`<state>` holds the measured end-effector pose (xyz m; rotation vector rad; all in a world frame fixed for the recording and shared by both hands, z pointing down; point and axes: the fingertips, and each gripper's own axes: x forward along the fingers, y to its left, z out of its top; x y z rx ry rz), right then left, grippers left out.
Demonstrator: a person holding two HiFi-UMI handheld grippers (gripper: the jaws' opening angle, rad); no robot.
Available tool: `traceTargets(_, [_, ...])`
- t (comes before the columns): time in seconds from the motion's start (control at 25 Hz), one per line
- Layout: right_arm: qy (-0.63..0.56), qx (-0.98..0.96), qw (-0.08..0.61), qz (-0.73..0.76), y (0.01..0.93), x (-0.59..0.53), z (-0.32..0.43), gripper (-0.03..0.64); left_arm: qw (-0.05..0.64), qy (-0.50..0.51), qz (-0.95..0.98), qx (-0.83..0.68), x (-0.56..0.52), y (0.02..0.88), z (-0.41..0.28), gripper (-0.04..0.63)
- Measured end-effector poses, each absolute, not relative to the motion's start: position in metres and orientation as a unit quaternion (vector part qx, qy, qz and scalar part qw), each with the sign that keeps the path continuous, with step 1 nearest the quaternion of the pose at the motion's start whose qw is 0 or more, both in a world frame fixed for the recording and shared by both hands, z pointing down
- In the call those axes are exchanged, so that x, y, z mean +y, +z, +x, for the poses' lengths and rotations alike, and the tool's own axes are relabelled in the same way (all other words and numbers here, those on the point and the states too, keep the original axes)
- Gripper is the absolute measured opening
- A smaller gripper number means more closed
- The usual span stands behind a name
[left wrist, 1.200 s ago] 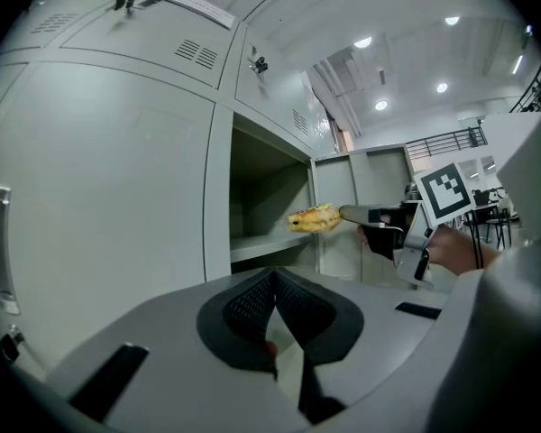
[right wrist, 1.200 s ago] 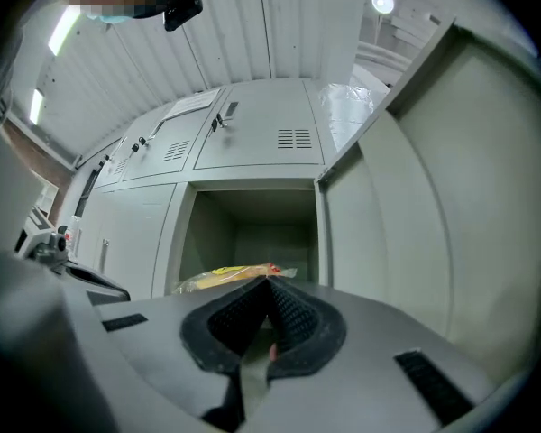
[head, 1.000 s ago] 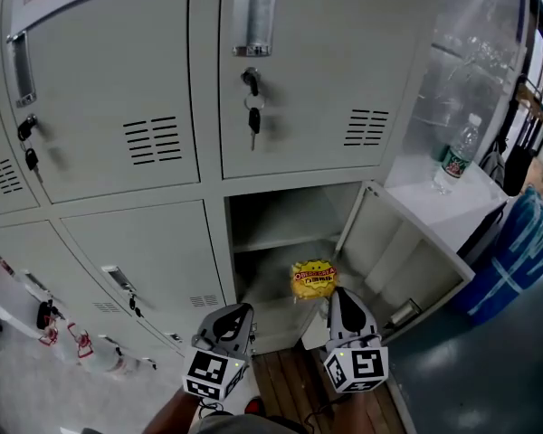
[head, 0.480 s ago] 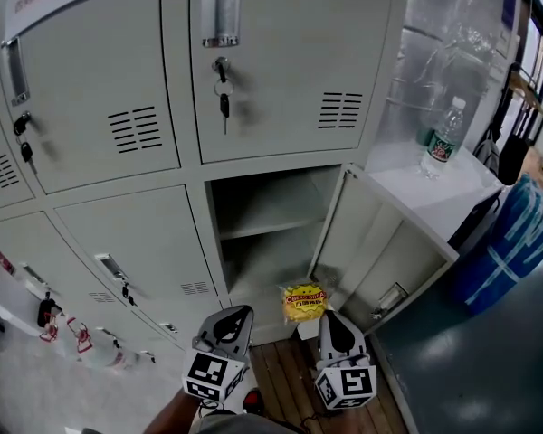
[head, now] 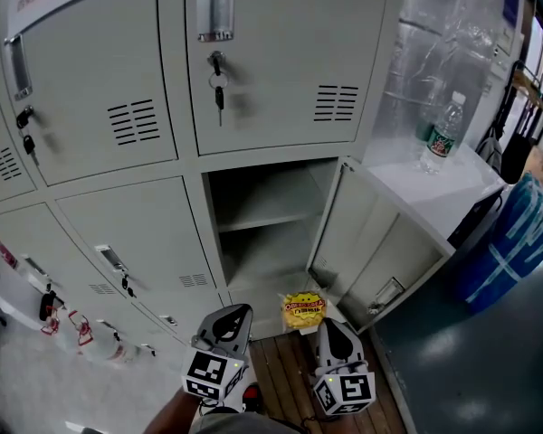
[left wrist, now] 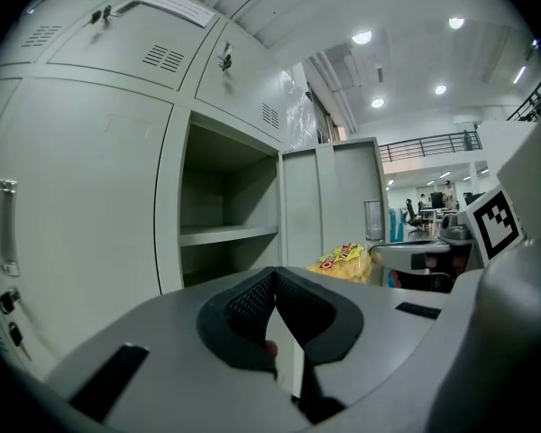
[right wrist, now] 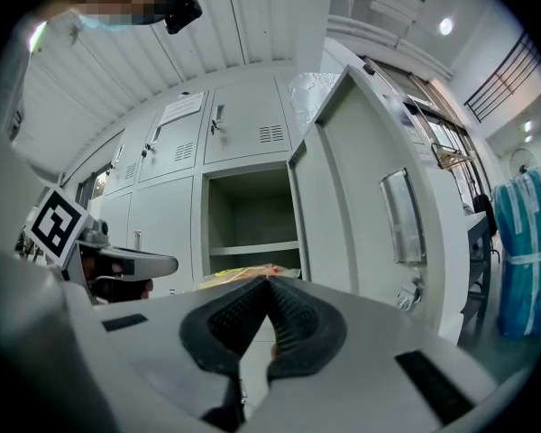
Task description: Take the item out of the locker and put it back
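A yellow snack bag (head: 304,310) hangs just outside the open locker compartment (head: 264,233), in front of its lower edge. My right gripper (head: 329,325) is shut on the bag's near edge; in the right gripper view only a strip of the bag (right wrist: 239,275) shows above the closed jaws of the right gripper (right wrist: 269,282). To its left my left gripper (head: 237,314) is shut with nothing in it. The left gripper view shows the left gripper (left wrist: 272,280) with its pads together, the bag (left wrist: 346,261) ahead to the right, and the compartment (left wrist: 227,215) with its shelf bare.
The locker door (head: 380,253) stands swung out to the right. Closed lockers with hanging keys (head: 218,89) surround the compartment. A water bottle (head: 439,134) stands on a white cabinet (head: 452,188) at right, beside a blue bin (head: 516,242). Wooden flooring (head: 285,378) lies below.
The right gripper has drawn back and down with the yellow bag, bringing it from inside the compartment to just outside its front. The left gripper shifted only slightly.
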<state>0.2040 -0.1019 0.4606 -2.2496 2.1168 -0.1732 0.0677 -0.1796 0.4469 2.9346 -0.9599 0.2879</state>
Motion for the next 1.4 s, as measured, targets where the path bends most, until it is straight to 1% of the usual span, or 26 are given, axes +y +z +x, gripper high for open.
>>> traceTargets(0.68, [-0.065, 0.687, 0.019, -0.724, 0.469, -0.108, 0.197, 0.017, 0.024, 0.098, 0.943, -0.318, -0.185, 0.453, 0.06, 0.023])
traceTargets(1.04, [-0.066, 0.705, 0.019, -0.706, 0.476, -0.138, 0.18, 0.016, 0.031, 0.105, 0.931, -0.347, -0.197, 0.465, 0.031, 0.023])
traceTargets(1.4, [-0.062, 0.727, 0.012, -0.684, 0.49, -0.198, 0.155, 0.017, 0.045, 0.116, 0.916, -0.38, -0.214, 0.475, -0.007, 0.023])
